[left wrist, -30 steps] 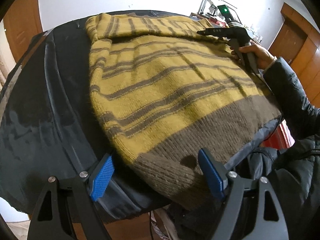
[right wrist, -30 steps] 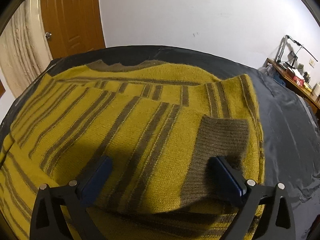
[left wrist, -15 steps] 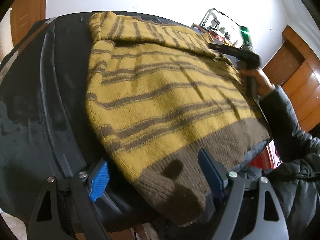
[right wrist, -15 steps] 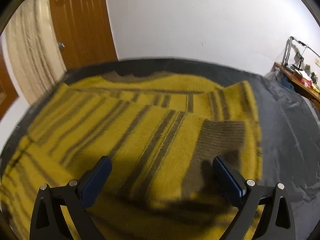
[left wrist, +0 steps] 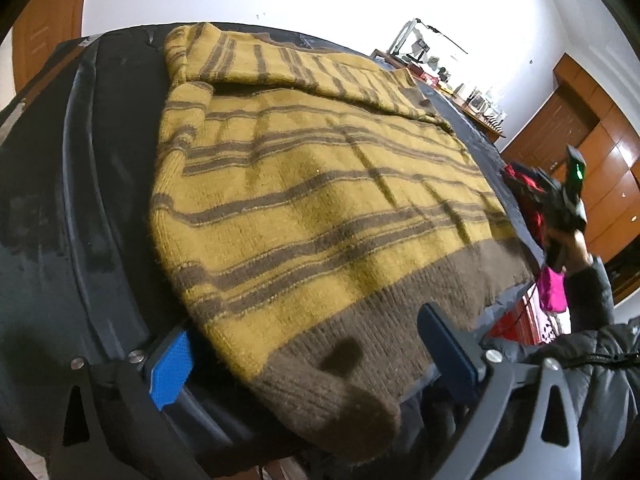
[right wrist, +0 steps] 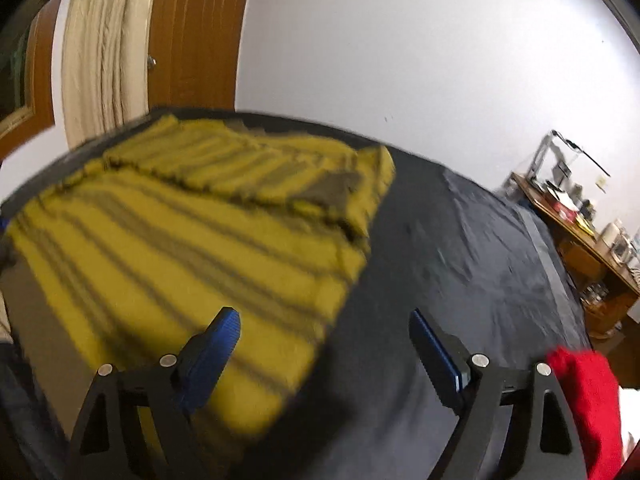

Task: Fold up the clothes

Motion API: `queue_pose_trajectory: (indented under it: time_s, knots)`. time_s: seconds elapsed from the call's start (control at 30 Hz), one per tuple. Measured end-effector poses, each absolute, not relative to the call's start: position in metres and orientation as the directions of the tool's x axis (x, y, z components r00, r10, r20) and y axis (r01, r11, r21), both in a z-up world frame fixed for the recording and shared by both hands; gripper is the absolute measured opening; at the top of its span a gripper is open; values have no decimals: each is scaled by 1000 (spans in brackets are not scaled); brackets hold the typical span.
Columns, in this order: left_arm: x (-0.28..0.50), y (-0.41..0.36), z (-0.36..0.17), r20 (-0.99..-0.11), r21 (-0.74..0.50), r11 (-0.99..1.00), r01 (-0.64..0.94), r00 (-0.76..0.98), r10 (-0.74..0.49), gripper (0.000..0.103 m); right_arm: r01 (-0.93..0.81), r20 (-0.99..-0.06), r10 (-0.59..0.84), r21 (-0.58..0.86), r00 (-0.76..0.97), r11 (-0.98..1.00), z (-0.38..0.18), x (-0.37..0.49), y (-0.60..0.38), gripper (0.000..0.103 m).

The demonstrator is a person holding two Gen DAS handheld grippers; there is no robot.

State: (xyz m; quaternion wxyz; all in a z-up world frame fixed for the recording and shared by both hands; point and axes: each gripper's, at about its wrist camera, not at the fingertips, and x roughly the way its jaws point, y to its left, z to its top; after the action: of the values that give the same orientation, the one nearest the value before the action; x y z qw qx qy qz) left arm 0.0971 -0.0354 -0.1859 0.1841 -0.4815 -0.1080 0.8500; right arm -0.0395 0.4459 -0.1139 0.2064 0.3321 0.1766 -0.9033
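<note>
Sweater: the yellow striped sweater [left wrist: 328,200] is lying flat on the dark table [left wrist: 80,200], with its sleeve [left wrist: 304,72] folded across the top. Its brown hem corner [left wrist: 340,408] is hanging a bit over the near edge.

Left tongs: the left gripper [left wrist: 308,356] is sitting over that corner. Its jaws have just been opening wider — the corner is between them, but the blue pads [left wrist: 172,364] are not pressing it. So it is let go, not grabbed.

Right tongs: the right gripper [right wrist: 324,352] is pulling away from the sleeve, off to the side. A second ago it was over the cuff; now it is over the sweater's edge and bare table. Its jaws have just been closing a little, yet they are holding nothing.

What it means: the sleeve fold is looking done — the next fold likely starts at the hem.
</note>
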Motion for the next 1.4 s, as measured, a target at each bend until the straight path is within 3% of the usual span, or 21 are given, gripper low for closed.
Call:
queue_pose_trajectory:
  time_s: [0.23, 0.57, 1.03, 1.4]
  knots:
    - [96, -38, -186, -777, -374, -907, -192, -468, 420, 102, 415, -680, -105, -311, -726, -855, -129, -6, 473, 88]
    - [98, -38, -185, -781, -366, -914, -174, -476, 404, 102, 493, -705, -90, -392, -703, -776, -150, 14, 459, 88]
    - [97, -38, -186, -785, -356, -920, -165, -482, 390, 102, 713, -734, -351, -253, -582, -654, -153, 47, 427, 88]
    - [97, -37, -187, -789, -350, -925, -147, -486, 375, 102, 752, -654, -429, -348, -623, -560, -158, 84, 380, 89]
